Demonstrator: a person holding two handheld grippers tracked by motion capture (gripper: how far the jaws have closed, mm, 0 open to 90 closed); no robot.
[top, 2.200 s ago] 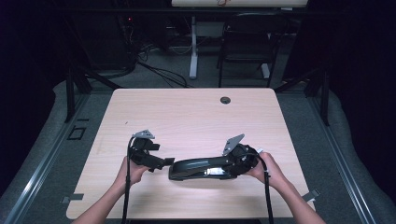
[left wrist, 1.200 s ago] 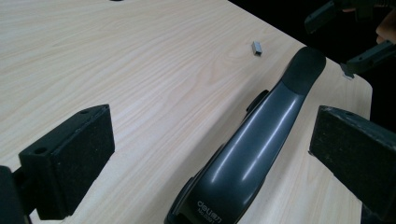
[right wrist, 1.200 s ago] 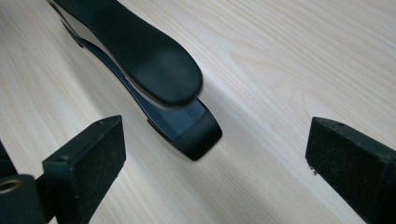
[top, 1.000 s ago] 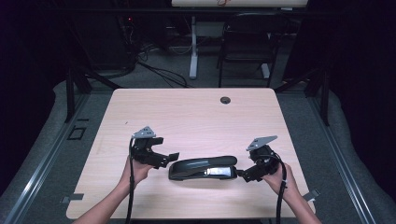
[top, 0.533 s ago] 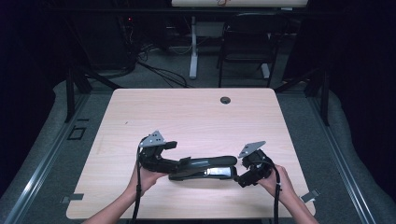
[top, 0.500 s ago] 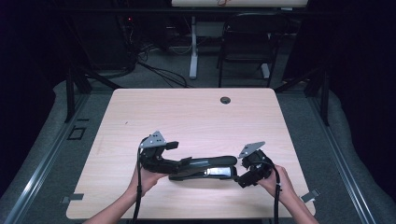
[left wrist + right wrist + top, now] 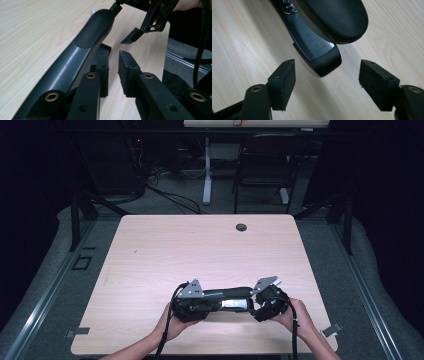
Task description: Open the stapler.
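A long black stapler (image 7: pixel 227 299) lies on the wooden table (image 7: pixel 200 245) near its front edge. My left gripper (image 7: pixel 209 306) is at the stapler's left end. In the left gripper view the stapler (image 7: pixel 82 50) runs along the outside of the left jaw. The left gripper (image 7: pixel 113 56) has just been closing; a narrow gap stays between its pads with only table behind it. My right gripper (image 7: pixel 255 307) is at the stapler's right end. Its jaws have just been closing and the right gripper (image 7: pixel 327 64) stands open, the stapler (image 7: pixel 329 20) tip between the pads, touching neither.
A round cable hole (image 7: pixel 241 227) sits at the table's far edge. Beyond the table stand a chair (image 7: pixel 265 175) and a desk leg (image 7: pixel 206 170) on a dark floor. Both forearms come in over the front edge.
The left gripper has slid right along the table to the stapler's left end and its jaws have narrowed. The right gripper has edged left and closed a little.
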